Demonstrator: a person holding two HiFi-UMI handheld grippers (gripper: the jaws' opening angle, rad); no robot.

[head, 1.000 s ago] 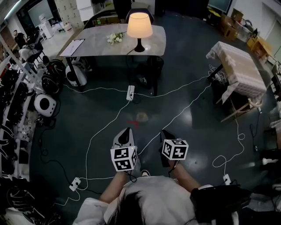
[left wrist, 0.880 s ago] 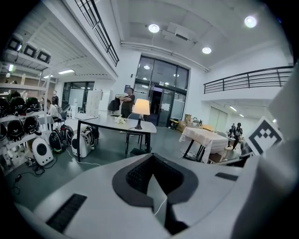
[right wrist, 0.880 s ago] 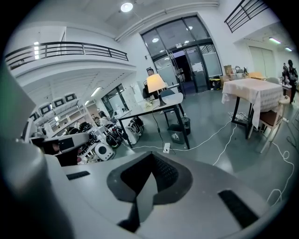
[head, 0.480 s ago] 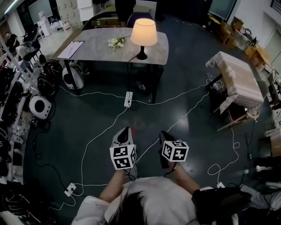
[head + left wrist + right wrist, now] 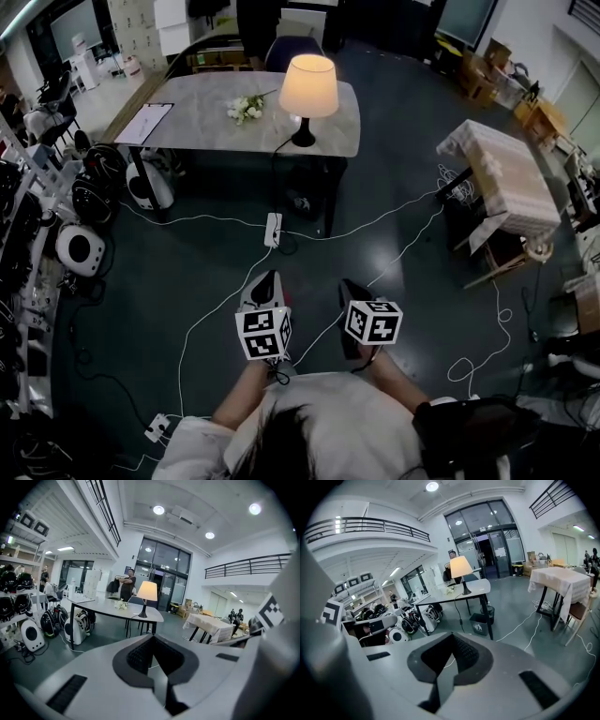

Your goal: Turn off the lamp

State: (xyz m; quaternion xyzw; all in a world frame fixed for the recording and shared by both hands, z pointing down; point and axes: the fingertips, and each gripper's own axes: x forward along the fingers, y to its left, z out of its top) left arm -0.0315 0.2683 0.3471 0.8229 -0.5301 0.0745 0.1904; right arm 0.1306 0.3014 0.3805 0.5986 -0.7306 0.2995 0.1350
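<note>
Where the lamp sits: table lamp with a cream fabric shade and a thin black stem and base [image 5: 307, 89], lit and upright, on the far right part of a grey stone-look table with black legs [image 5: 202, 103], at the far side of the room.
left gripper [image 5: 267, 281]: near, over the floor, nose toward the table; jaws pressed together, nothing between them [image 5: 152, 641].
right gripper [image 5: 349, 286]: just right of the left one, not touching it; jaws closed too, nothing held [image 5: 450, 641].
lamp in gripper views: far ahead in both, well apart from either nose [image 5: 146, 594] [image 5: 461, 571].
on table: small bunch of white flowers [image 5: 246, 108] left of the lamp; clipboard with white paper [image 5: 145, 122] at the left end.
floor: dark, glossy [image 5: 187, 281]; white power strip [image 5: 273, 228] lies between grippers and table, with white cables running off it.
right side: small cloth-covered table, pale fabric [image 5: 506, 173], well apart from the lamp.
person: stands behind the grey table, dark top [image 5: 126, 584].
</note>
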